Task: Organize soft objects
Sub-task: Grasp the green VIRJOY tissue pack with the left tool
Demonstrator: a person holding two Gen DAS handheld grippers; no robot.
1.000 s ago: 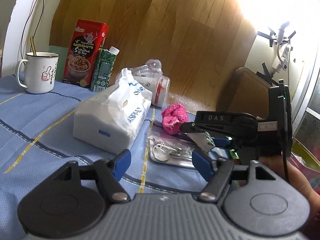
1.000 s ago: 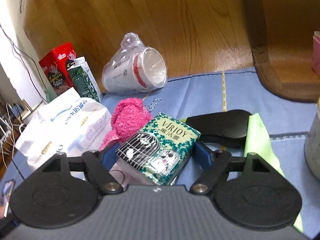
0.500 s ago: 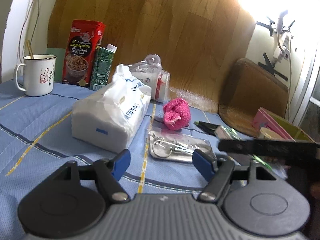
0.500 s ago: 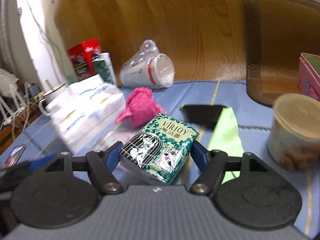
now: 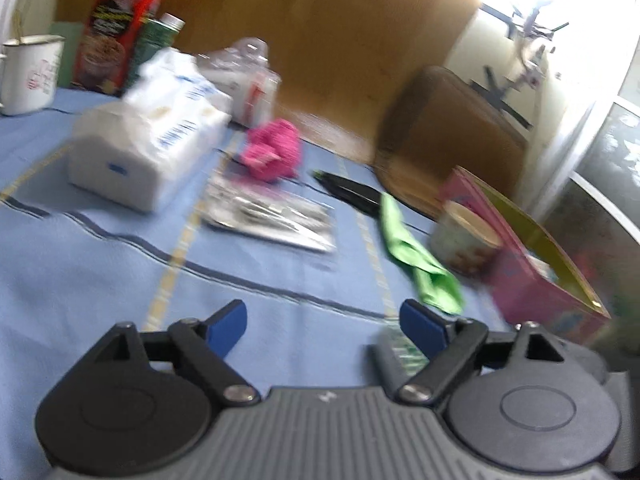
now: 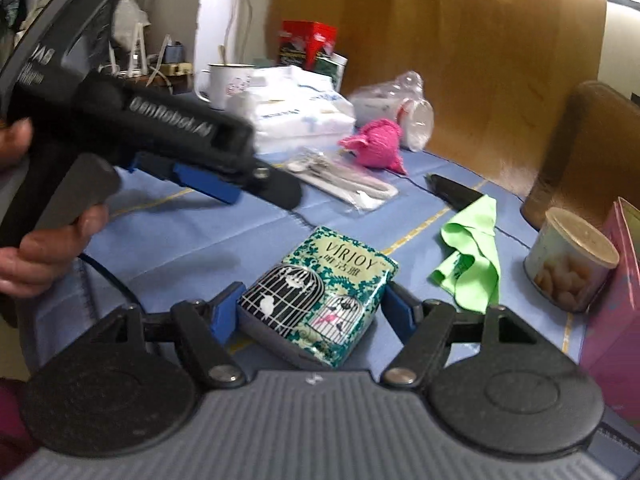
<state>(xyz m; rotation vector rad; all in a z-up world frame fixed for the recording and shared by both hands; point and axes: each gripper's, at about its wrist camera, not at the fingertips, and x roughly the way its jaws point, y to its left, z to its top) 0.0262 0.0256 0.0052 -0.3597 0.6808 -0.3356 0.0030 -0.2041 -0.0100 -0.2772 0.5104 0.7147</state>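
Pinched by the right gripper [image 6: 310, 312], the squishy green birdcage-print tissue pack [image 6: 320, 296] is best held mid-sides; left gripper [image 5: 324, 322] is spread, empty.

The right gripper [image 6: 310, 312] sits low and near, its blue pads pressed against both sides of a green tissue pack [image 6: 320, 296], jaws closed on it. The left gripper [image 5: 324, 320] has its blue fingers spread wide with nothing between them. From the right side, its black body reaches in from the left, the person's left hand [image 6: 44, 240] wrapped round the handle
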